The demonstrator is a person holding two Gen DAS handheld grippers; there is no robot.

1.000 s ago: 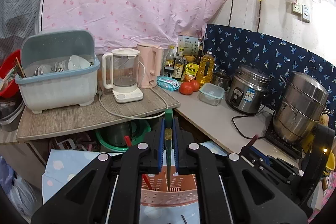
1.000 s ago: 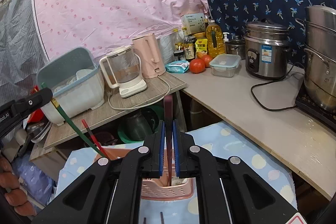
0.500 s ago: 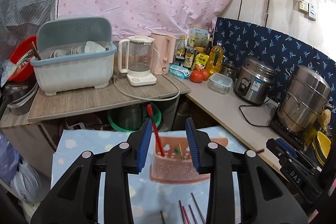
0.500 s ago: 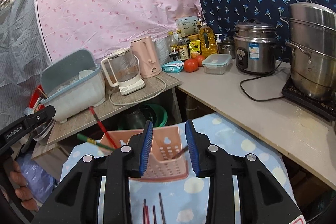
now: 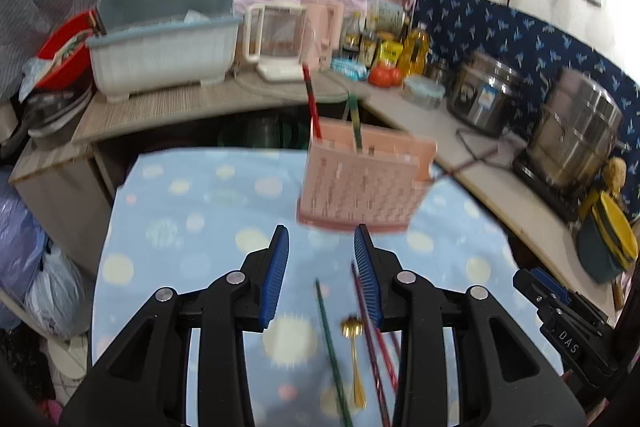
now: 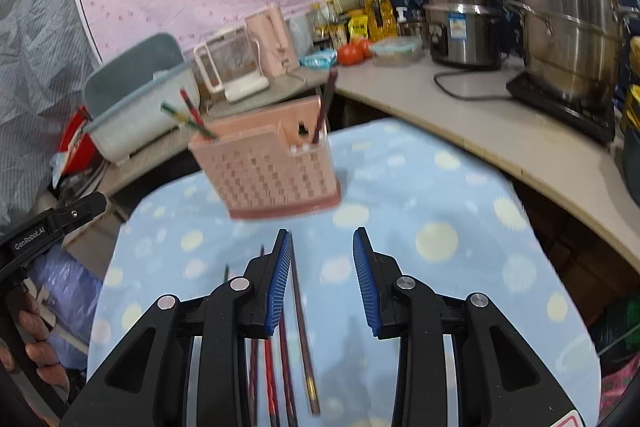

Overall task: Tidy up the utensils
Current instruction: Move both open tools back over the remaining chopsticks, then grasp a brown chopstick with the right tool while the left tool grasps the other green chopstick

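A pink perforated utensil holder (image 5: 364, 183) (image 6: 268, 171) stands on the blue dotted cloth (image 5: 180, 227). A red chopstick (image 5: 312, 103) and a green one (image 5: 355, 127) stick up from it, and a dark one (image 6: 326, 107) leans out of its other side. My left gripper (image 5: 322, 239) is open just short of the holder, with nothing held. Under it lie a green chopstick (image 5: 330, 343), a gold spoon (image 5: 354, 351) and red chopsticks (image 5: 372, 347). My right gripper (image 6: 322, 239) is open too, above a brown chopstick (image 6: 302, 331) and several red ones (image 6: 272, 359).
Behind the cloth runs a counter with a dish rack (image 5: 164, 43), a kettle (image 5: 276, 39), bottles, tomatoes (image 5: 384, 75), a rice cooker (image 5: 488, 99) and a steel pot (image 5: 576, 139). A person's hand (image 6: 32, 347) holds the left gripper's handle.
Both grippers were shut on chopsticks over the holder; they opened, left the chopsticks standing in it, and drew back and down. The loose utensils on the cloth came into view.
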